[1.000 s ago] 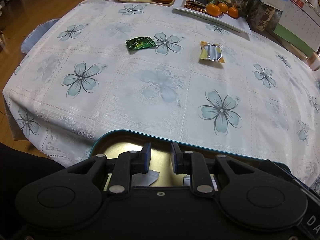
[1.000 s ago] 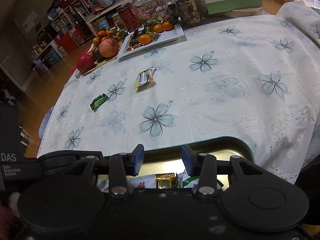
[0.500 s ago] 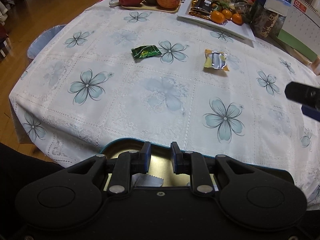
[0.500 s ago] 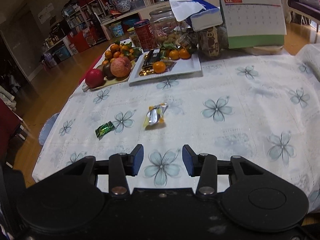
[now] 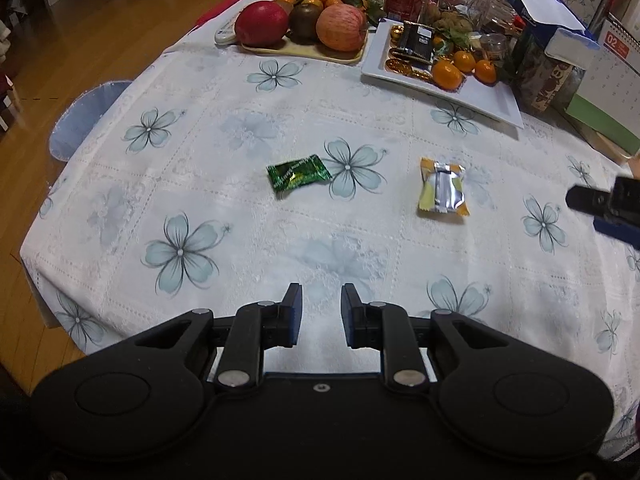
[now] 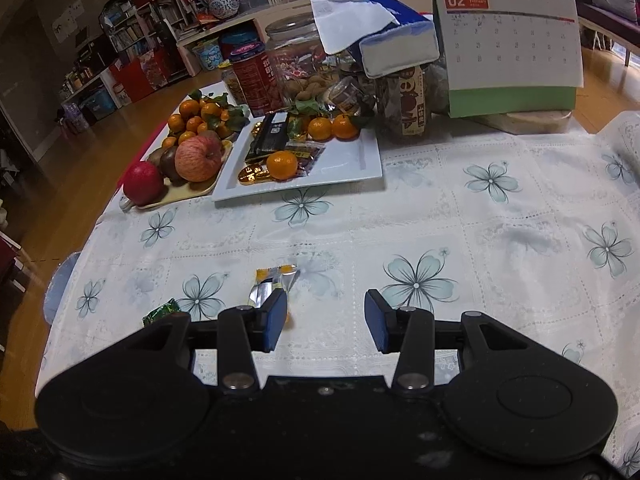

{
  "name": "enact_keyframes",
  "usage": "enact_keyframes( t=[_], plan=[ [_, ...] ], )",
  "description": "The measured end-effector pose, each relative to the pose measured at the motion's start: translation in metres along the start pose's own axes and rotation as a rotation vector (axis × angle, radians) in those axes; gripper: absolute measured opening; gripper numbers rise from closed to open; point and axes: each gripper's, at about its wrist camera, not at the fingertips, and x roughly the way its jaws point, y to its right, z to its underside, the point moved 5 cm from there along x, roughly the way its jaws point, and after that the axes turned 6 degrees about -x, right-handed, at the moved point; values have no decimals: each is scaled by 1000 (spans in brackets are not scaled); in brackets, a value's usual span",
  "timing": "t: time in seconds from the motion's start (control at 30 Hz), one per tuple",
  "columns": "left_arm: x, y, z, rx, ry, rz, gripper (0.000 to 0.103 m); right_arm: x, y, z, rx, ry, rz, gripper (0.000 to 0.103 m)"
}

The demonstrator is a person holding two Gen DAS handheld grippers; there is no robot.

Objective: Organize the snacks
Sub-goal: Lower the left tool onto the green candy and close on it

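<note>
A green candy packet (image 5: 298,171) and a yellow-and-silver snack packet (image 5: 442,191) lie on the flowered tablecloth (image 5: 240,216). My left gripper (image 5: 320,312) is open and empty, above the cloth, short of both packets. My right gripper (image 6: 326,320) is open and empty. The yellow-and-silver packet (image 6: 268,284) lies just beyond its left finger, partly hidden by it. The green packet (image 6: 162,311) peeks out at the left. The right gripper's tip also shows at the right edge of the left wrist view (image 5: 608,210).
At the table's far side stand a white plate (image 6: 340,164) with tangerines and wrapped sweets, a fruit tray (image 6: 188,190) with apples, jars, a tissue box (image 6: 384,36) and a desk calendar (image 6: 508,44). The table edge drops to wooden floor at the left.
Both grippers moved forward over the table, away from the snack tin, which has left both views. The right gripper opened wider and now sits just behind the yellow-and-silver packet.
</note>
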Motion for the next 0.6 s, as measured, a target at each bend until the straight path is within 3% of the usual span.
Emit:
enact_keyframes(
  t=[0.2, 0.5, 0.6],
  plan=[
    [26, 1, -49, 68, -21, 2, 29, 24, 11, 7, 66, -101, 4, 45],
    [62, 16, -94, 166, -22, 53, 30, 39, 10, 0, 145, -161, 8, 46],
    [73, 17, -107, 178, 8, 27, 31, 41, 7, 0, 154, -172, 9, 46]
  ],
)
